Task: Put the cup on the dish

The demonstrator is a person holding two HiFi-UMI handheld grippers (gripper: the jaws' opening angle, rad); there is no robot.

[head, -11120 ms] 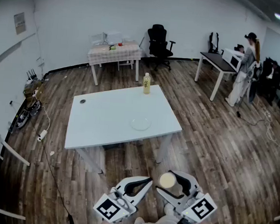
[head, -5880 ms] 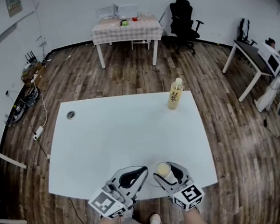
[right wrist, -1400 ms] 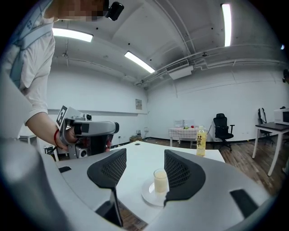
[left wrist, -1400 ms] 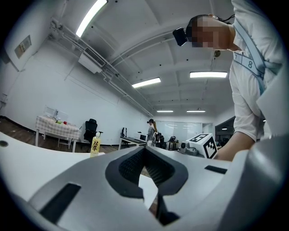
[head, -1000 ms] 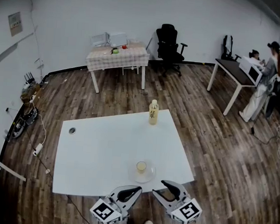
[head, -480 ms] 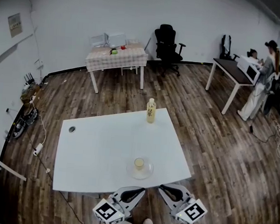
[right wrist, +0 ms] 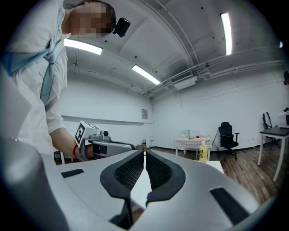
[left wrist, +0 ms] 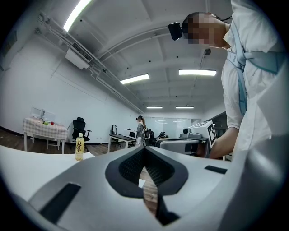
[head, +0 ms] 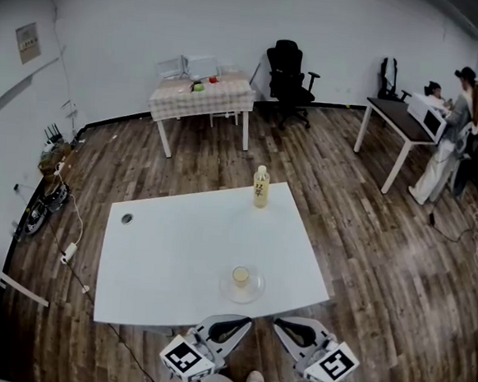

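- Cup [head: 240, 275]: upright on dish [head: 256, 293], table [head: 169, 238]; placement looks done.
- Left gripper [head: 245, 321], right gripper [head: 280, 323]: jaws pressed together, empty, apart from cup.
- Remaining: apparently nothing.

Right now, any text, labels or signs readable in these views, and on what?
"双萃" (best reading; it is small): printed vertically on the bottle label.
Wall poster: too small to read.
Marker cubes: black-and-white patterns only, no words or numbers.
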